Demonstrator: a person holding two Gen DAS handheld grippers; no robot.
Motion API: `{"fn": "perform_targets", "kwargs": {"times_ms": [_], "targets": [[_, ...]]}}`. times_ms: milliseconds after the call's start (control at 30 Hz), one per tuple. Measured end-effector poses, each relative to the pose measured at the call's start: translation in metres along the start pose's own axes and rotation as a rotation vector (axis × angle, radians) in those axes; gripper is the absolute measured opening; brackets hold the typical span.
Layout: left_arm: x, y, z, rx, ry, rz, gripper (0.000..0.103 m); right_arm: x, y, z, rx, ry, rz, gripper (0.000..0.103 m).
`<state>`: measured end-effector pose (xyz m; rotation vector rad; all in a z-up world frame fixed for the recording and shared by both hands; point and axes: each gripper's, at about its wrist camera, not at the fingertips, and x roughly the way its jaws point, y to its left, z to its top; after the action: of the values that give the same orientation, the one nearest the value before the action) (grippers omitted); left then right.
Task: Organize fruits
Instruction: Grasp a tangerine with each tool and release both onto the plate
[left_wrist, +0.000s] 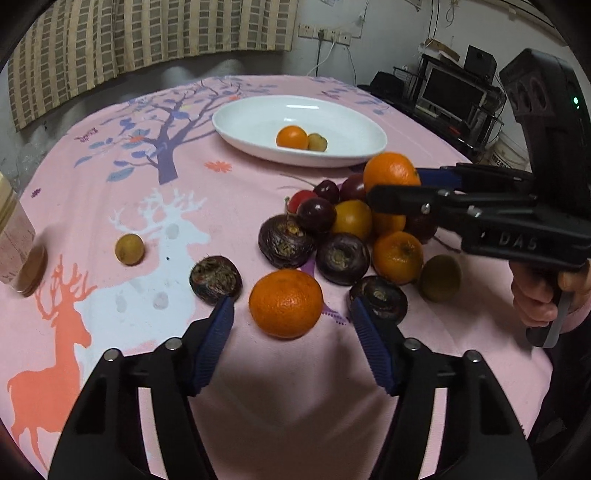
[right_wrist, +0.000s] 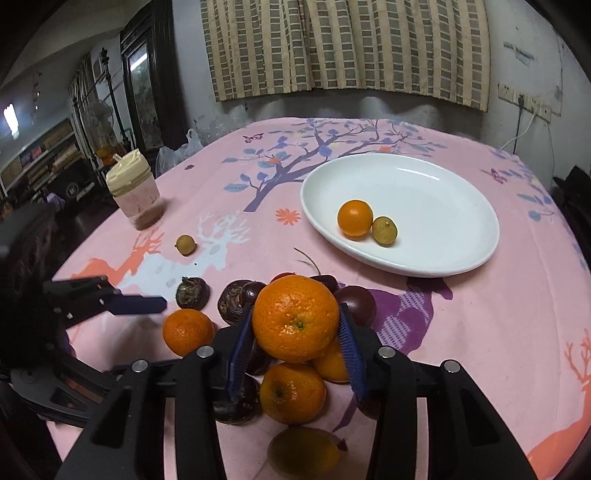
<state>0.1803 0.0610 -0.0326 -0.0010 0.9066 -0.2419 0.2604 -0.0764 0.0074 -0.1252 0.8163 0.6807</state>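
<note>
Orange and firm, the mandarin (right_wrist: 296, 318) sits clamped across its middle in your right gripper's (right_wrist: 295, 325) fingers, lifted above the pile (left_wrist: 347, 236), short of the plate (right_wrist: 443, 184). It looks light, with a thin skin that could bruise, so squeeze gently. Your left gripper (left_wrist: 291, 312) hovers low, fingers spread around a second mandarin (left_wrist: 285, 303) beside the pile.

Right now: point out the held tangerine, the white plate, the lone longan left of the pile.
held tangerine (right_wrist: 295, 317), right wrist view, centre of peel.
white plate (right_wrist: 443, 184), right wrist view, bare inner surface.
lone longan (left_wrist: 129, 249), left wrist view, middle of skin.
</note>
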Motion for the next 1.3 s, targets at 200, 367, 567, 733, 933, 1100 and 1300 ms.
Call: {"fn": "perform_targets", "kwargs": {"times_ms": [200,367,567,733,933,1100,1300], "targets": [[0.011,0.001,0.000,0.003,0.023,0.018,0.050,-0.003,0.000,0.002,0.005,-0.017,-0.007,0.045],[0.019,0.002,0.000,-0.004,0.050,0.027,0.050,-0.006,-0.002,0.003,0.014,-0.028,-0.008,0.045],[0.021,0.006,0.001,-0.027,0.044,0.016,0.044,-0.008,-0.001,0.002,0.014,-0.034,-0.004,0.045],[0.006,0.010,0.006,-0.059,0.004,-0.021,0.043,-0.022,-0.014,0.008,0.069,-0.124,0.062,0.045],[-0.019,0.016,0.068,-0.052,-0.120,-0.032,0.043,-0.021,-0.066,0.037,0.242,-0.241,-0.052,0.045],[0.022,0.021,0.143,-0.030,-0.082,0.012,0.043,0.019,-0.107,0.060,0.319,-0.180,-0.131,0.045],[0.101,0.032,0.197,-0.051,0.061,0.062,0.043,0.062,-0.126,0.070,0.313,-0.074,-0.179,0.045]]}}
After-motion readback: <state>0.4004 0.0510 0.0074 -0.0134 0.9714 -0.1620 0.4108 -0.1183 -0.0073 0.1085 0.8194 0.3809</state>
